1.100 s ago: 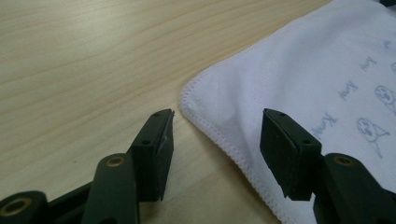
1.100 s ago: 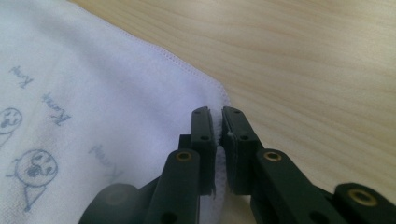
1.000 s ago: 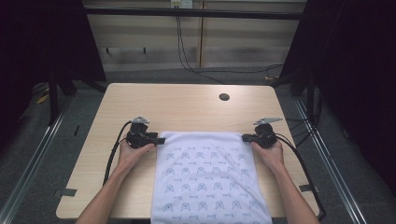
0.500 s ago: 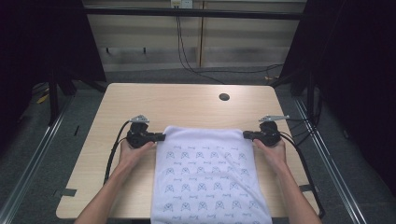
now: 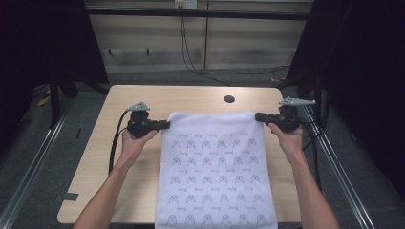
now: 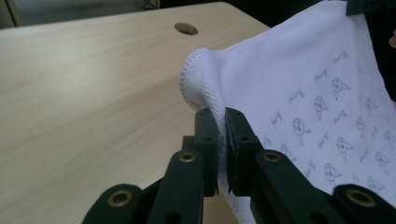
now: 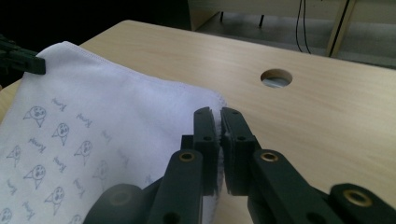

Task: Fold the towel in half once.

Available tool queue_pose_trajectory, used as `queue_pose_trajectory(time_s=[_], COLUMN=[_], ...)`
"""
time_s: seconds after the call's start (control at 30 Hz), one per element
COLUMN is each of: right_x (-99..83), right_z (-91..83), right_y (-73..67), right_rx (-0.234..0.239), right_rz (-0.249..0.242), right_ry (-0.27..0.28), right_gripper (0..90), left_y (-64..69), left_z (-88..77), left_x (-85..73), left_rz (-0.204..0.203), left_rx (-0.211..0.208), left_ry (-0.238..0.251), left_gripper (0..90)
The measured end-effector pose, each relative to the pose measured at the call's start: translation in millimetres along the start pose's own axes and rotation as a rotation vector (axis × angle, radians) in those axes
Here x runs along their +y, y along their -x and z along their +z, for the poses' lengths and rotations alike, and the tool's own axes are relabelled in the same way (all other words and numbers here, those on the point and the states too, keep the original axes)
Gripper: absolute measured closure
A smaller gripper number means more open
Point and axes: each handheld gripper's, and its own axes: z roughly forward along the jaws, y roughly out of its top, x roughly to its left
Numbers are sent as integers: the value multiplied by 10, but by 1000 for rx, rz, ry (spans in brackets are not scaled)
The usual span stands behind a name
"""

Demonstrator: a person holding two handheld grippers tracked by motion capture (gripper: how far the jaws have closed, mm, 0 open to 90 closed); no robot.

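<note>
The left tongs [image 6: 222,140] are clamped on the hemmed far-left corner of the white printed towel [image 5: 215,167], having just closed onto it; the right tongs [image 7: 219,140] pinch the far-right corner between nearly touching jaws; both sets point inward toward each other, level with the towel's taut far edge; the left hand [image 5: 133,143] and right hand [image 5: 289,138] grip the tool bodies from below, forearms reaching forward from the near side; the towel hangs from the corners down onto the wooden surface [image 5: 191,98], its near end draping over the front edge.
</note>
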Motion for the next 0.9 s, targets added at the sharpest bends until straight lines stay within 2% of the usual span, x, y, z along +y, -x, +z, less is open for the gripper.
queue_pose_trajectory(time_s=[0.17, 0.37, 0.43, 0.47, 0.5, 0.53, 0.6, 0.63, 0.7, 0.8, 0.87, 0.9], right_x=[227, 492, 585, 626, 704, 756, 858, 877, 828, 622, 483, 388], right_z=[-16, -115, -158, -174, -201, -221, -283, -304, -304, -310, -322, -339], right_y=[27, 41, 47, 50, 58, 52, 10, -12, -25, -24, -30, -42], right_rx=[-17, -40, -53, -59, -68, -70, -69, -56, -63, -44, -30, -15], right_rz=[-12, -7, -4, 0, 7, 9, 11, 9, -3, -12, -13, -13], right_ry=[25, 62, 75, 82, 96, 104, 149, 163, 139, 111, 91, 75], right_gripper=[858, 859, 859, 859, 859, 860, 861, 861, 861, 861, 861, 862], left_y=[-2, -74, -61, -27, -5, 25, 62, 74, 80, 129, 188, 210], left_z=[-87, -220, -259, -277, -291, -329, -369, -376, -383, -374, -367, -380], left_x=[253, 494, 621, 718, 771, 843, 887, 880, 799, 568, 426, 371], left_rz=[29, 28, 50, 77, 80, 86, 76, 83, 75, 76, 93, 90], left_rx=[9, 40, 48, 77, 78, 69, 58, 56, 32, -34, -40, -55], left_ry=[29, 81, 86, 80, 86, 112, 149, 141, 130, 108, 70, 75], left_gripper=[852, 854, 854, 854, 855, 854, 855, 855, 854, 852, 852, 852])
